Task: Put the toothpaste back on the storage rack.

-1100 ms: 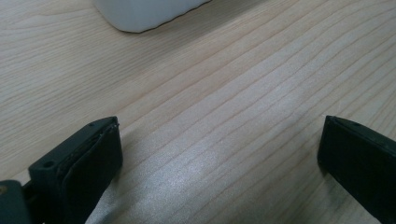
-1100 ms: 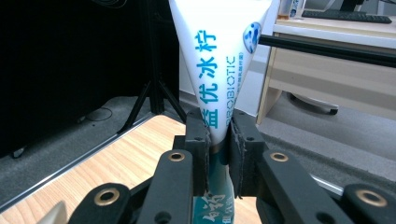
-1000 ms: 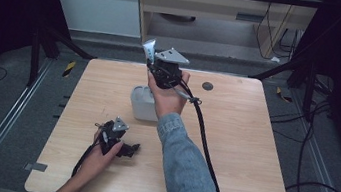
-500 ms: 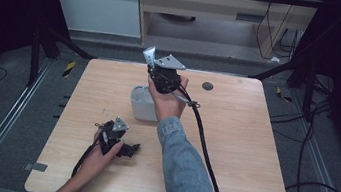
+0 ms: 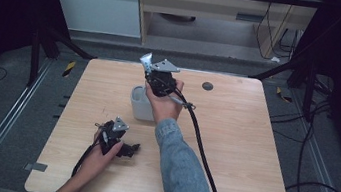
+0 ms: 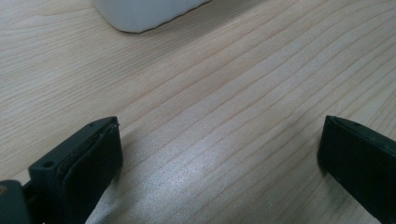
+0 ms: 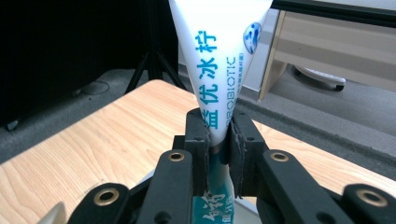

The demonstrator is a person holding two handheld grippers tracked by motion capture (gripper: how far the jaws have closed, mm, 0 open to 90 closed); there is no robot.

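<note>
left gripper (image 5: 134, 148) low left of centre in the high view, lying on the table (image 5: 251, 153), jaws spread wide over bare wood | white cup (image 5: 140, 103) mid-frame, just beyond it | right gripper (image 7: 218, 140) above the cup, pinched tight on a white tube (image 7: 219, 60) pointing up | dark disc (image 5: 207, 86) upper right, well apart

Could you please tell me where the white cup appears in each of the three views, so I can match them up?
High view: the white cup stands mid-table, just left of the right hand and below the right gripper.
Left gripper view: its base is cut off at the top edge, beyond the open jaws.
Right gripper view: I cannot make the cup out.
Shared landmark: the light wooden table.
</note>
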